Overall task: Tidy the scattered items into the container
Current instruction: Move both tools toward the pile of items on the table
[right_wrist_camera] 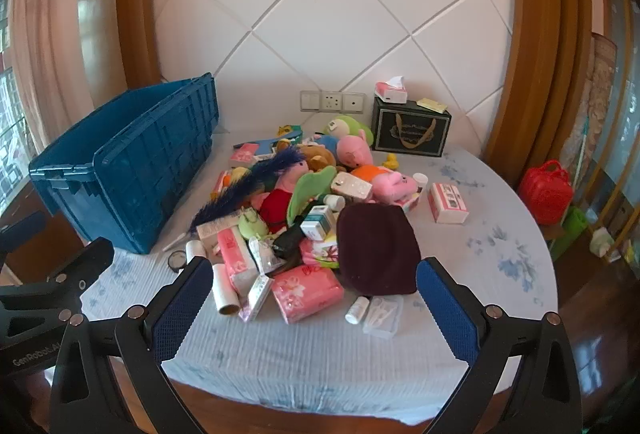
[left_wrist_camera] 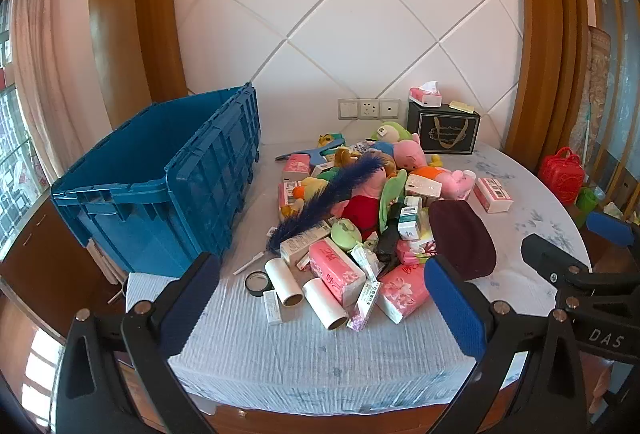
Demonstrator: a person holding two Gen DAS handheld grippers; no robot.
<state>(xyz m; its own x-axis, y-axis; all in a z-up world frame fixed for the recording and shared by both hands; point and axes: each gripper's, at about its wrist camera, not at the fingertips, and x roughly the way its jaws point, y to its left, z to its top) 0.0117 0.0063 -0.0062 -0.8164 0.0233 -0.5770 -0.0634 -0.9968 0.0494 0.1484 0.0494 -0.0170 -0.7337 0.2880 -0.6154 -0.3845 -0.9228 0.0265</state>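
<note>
The left gripper (left_wrist_camera: 324,298) and right gripper (right_wrist_camera: 316,298) hover at the near table edge, jaws spread wide, gripping nothing. The scattered items (left_wrist_camera: 360,218) lie heaped mid-table; the blue crate (left_wrist_camera: 160,185) stands just left of the heap.

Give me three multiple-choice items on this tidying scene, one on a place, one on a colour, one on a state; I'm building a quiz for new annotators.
1. Where does the blue crate stand relative to the pile of items?
A. left of it
B. right of it
C. on top of it

2. What colour is the knit hat at the pile's near edge?
A. yellow
B. dark maroon
C. white

3. How do both grippers stand?
A. shut on a toy
B. shut on nothing
C. open, holding nothing

Answers:
1 A, the crate sits left of the pile in both views.
2 B, the hat is dark maroon.
3 C, the left gripper and right gripper show wide gaps above the tablecloth.
</note>
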